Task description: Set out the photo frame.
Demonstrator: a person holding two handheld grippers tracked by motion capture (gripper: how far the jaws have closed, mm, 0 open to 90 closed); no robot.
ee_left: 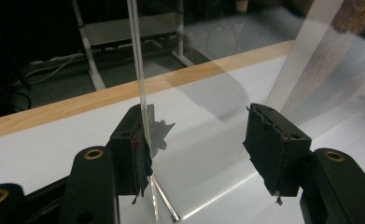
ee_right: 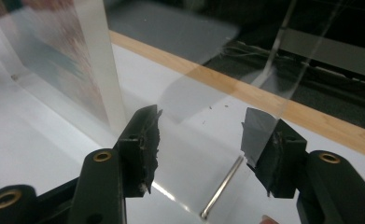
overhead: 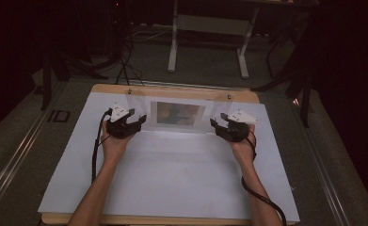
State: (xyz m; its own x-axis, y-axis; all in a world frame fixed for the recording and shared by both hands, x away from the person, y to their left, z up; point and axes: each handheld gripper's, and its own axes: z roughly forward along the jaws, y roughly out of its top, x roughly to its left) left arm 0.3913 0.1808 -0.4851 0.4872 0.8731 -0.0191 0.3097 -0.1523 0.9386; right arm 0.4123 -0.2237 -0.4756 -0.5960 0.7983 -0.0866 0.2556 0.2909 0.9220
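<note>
Left hand-held gripper (overhead: 135,120), right hand-held gripper (overhead: 218,124): both released, jaws wide, flanking upright clear acrylic stand (overhead: 179,114). White-topped bench (overhead: 172,174); dark room.

A dim lab: white-topped workbench (overhead: 172,179), trailing floor cables (overhead: 125,66), metal desk legs (overhead: 173,47).

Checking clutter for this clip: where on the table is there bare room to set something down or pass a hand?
The white table top is bare between the two forearms, from the near wooden edge up to the clear acrylic stand. Bare strips also run outside each forearm to the side edges. It is crowded at the far end, where the left gripper and right gripper flank the stand.
</note>
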